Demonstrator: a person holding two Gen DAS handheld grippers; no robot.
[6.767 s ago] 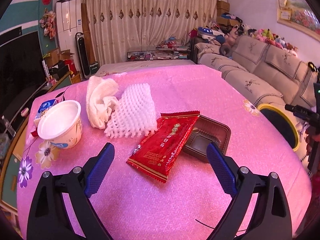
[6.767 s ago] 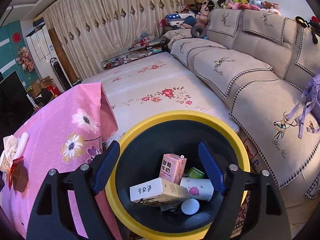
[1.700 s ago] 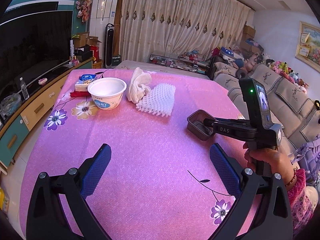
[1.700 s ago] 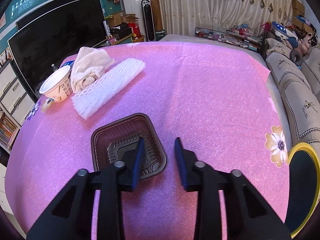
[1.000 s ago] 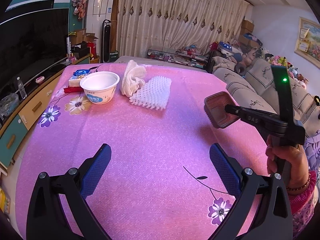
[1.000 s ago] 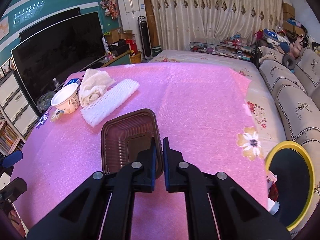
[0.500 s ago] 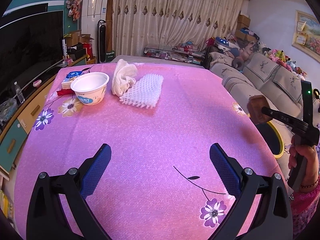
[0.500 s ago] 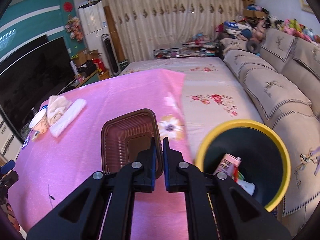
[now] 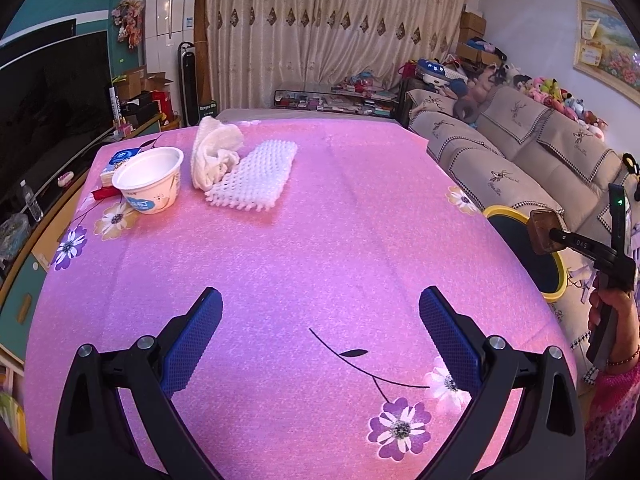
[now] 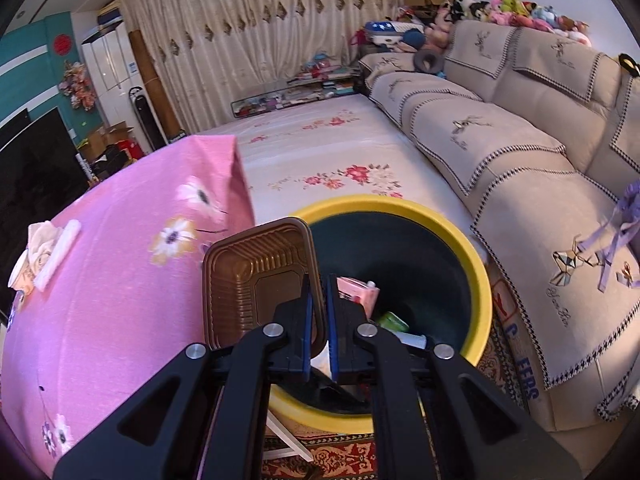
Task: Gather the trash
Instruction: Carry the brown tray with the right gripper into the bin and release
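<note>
Right wrist view: brown plastic tray [image 10: 256, 280] pinched by its rim in right claw [image 10: 318, 328], tilted up, hanging over the edge of the yellow-rimmed bin [image 10: 476, 264] w/ cartons inside. Bin sits on the floor btwn pink-covered desk [image 10: 100, 280] & sofa [image 10: 520, 168]. Left claw [image 9: 320, 336] spread wide, empty, above desk. Far end of desk: white cup [image 9: 149, 179], crumpled cloth [image 9: 214, 150], foam net [image 9: 256, 176], well apart from the tray.
</note>
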